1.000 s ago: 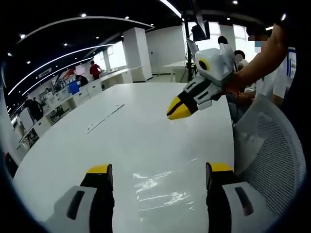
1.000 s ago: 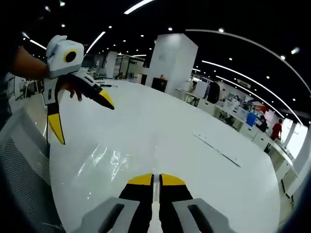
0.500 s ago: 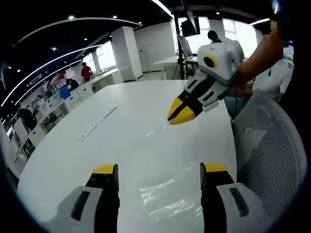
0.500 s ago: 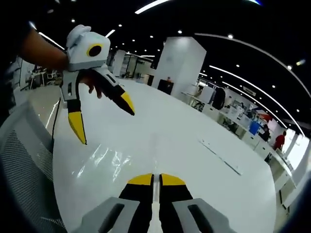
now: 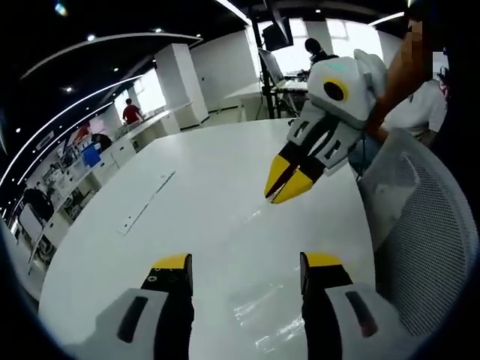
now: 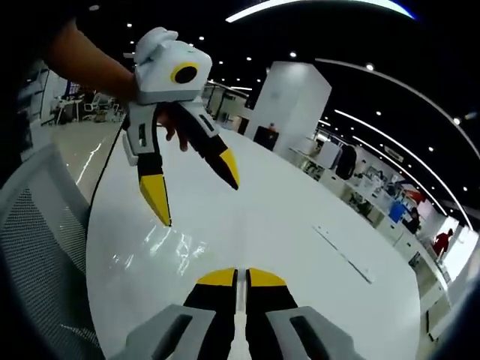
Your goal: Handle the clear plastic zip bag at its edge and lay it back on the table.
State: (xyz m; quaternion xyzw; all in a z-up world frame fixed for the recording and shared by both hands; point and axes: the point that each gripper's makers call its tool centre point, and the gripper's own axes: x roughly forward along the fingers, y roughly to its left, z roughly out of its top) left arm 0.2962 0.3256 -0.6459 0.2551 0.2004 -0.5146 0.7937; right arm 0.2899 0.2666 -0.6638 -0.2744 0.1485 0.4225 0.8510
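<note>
My left gripper [image 5: 244, 270] stood with jaws wide apart over the clear zip bag [image 5: 266, 319], which lay flat on the white bench [image 5: 187, 217] by the mesh chair [image 5: 427, 247]. Beyond it, my right gripper [image 5: 289, 178] hovered, jaws nearly together and holding nothing.

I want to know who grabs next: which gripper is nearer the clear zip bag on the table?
Left, as far as I can tell. The left gripper is open, jaws straddling the bag just above it. The right gripper is shut, held higher and farther along the table.
</note>
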